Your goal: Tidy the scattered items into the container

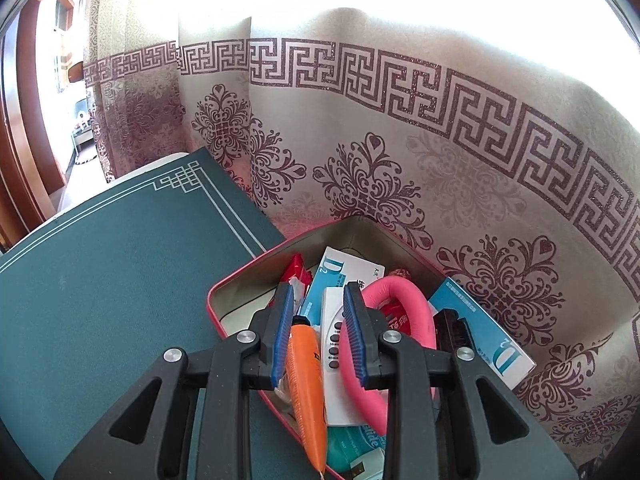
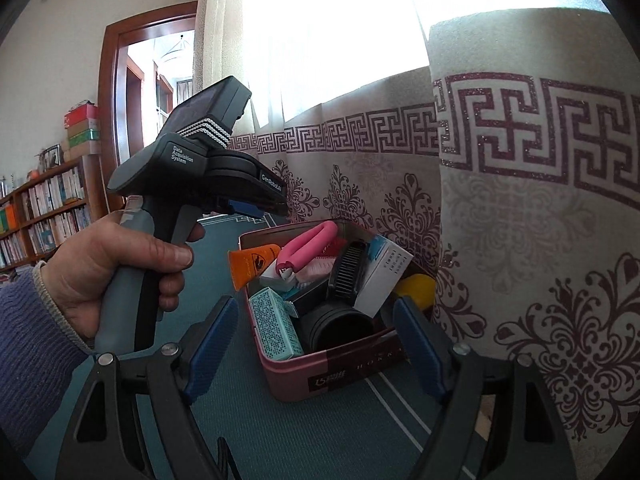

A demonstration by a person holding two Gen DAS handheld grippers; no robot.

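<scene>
- Left gripper [image 1: 318, 334]: jaws narrowed over the container, the orange tube [image 1: 307, 392] between its blue pads [image 1: 280, 344]; whether they press the tube cannot be told.
- Orange tube: probably light, soft-walled and smooth, so mid-body is the safest hold; in the right wrist view its flat crimped end [image 2: 252, 265] overhangs the rim.
- Right gripper [image 2: 316, 344]: jaws spread wide, empty, low before the container's near wall.
- Container [image 2: 352, 376]: a pink tin crowded with boxes, a pink ring [image 1: 400, 320] and a black comb [image 2: 347, 270]; little free depth remains.
- Curtain [image 1: 440, 168] hangs close behind and right; green mat [image 1: 112, 280] lies open to the left.
</scene>
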